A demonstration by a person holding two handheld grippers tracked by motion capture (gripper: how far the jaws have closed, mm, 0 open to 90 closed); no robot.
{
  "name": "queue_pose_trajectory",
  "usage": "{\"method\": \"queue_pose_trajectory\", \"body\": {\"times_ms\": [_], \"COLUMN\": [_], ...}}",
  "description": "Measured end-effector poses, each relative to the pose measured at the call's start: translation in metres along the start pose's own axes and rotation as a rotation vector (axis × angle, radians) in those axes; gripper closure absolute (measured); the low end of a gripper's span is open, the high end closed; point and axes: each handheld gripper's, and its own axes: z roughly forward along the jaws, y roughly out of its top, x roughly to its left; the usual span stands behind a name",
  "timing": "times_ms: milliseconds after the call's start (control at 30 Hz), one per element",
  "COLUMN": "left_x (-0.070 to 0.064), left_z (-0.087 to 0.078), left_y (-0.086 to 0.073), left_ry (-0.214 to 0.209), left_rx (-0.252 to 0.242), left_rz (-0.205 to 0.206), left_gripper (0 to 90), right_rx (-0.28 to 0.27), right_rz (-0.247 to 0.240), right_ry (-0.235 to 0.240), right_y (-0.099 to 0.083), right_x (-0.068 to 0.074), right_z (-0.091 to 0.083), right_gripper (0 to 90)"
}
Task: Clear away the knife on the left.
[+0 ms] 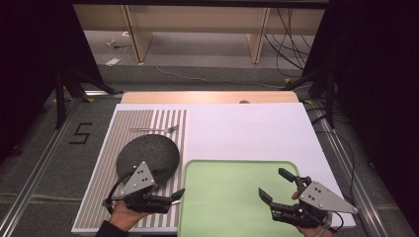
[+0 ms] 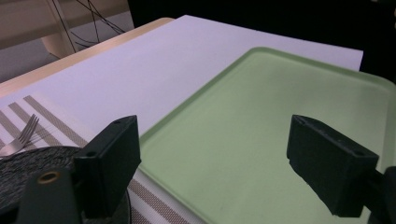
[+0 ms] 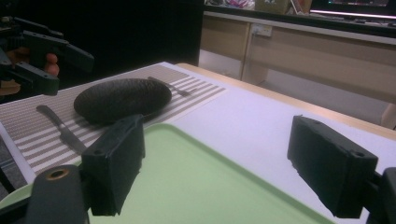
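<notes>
both tongs gape wide and hold nothing. the left tongs (image 1: 170, 196) hover just beside the dark plate (image 1: 148, 154), the fork (image 1: 154, 130) beyond it. between them and the right tongs (image 1: 275, 183) lies the green tray (image 1: 232, 207) on the white surface (image 1: 247, 131).

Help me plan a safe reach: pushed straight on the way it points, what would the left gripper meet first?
Probably the green tray: the left gripper looks across it with open fingers, though its height above is unclear.
</notes>
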Motion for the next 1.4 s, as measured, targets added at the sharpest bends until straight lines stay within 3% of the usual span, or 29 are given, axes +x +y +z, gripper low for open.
{"method": "queue_pose_trajectory", "body": {"times_ms": [233, 300, 333, 367, 433, 533, 967, 1000, 1167, 1200, 1400], "left_x": [0.009, 0.013, 0.013, 0.015, 0.015, 0.016, 0.031, 0.034, 0.037, 0.038, 0.04], "left_z": [-0.003, -0.005, -0.005, -0.005, -0.005, -0.004, -0.015, -0.017, -0.02, -0.019, -0.02], "left_y": [-0.004, -0.005, -0.005, -0.002, -0.001, -0.001, -0.007, -0.008, -0.01, -0.011, -0.016], "left_ry": [0.025, 0.05, 0.05, 0.051, 0.049, 0.036, 0.024, 0.015, 0.026, 0.041, 0.014], "left_rx": [0.085, 0.118, 0.118, 0.116, 0.119, 0.185, 0.345, 0.381, 0.448, 0.503, 0.64], "left_rz": [0.033, 0.032, 0.032, 0.005, 0.004, 0.018, 0.056, 0.06, 0.077, 0.102, 0.127], "left_gripper": [17.1, 17.1, 17.0, 17.1, 17.1, 17.1, 18.4, 18.4, 19.0, 19.0, 21.6], "right_rx": [0.001, 0.002, 0.004, 0.004, 0.005, 0.007, 0.004, 0.005, 0.006, 0.007, 0.011], "right_rz": [0.002, 0.002, 0.003, 0.004, 0.003, 0.005, 0.005, 0.005, 0.004, 0.004, -0.003], "right_ry": [-0.005, -0.005, -0.006, -0.006, -0.007, -0.005, 0.0, -0.001, -0.002, 0.001, 0.005], "right_y": [0.0, 0.0, 0.0, 0.0, 0.0, 0.0, 0.0, 0.0, 0.0, 0.0, 0.0], "right_x": [-0.001, -0.001, -0.001, -0.001, -0.001, -0.001, -0.002, -0.001, -0.001, -0.001, 0.0], "right_z": [0.0, 0.0, 0.0, 0.0, 0.0, 0.001, 0.001, 0.001, 0.001, 0.001, 0.003], "right_gripper": [20.0, 20.0, 19.9, 20.0, 20.0, 20.0, 20.0, 20.0, 20.0, 20.0, 20.0]}}
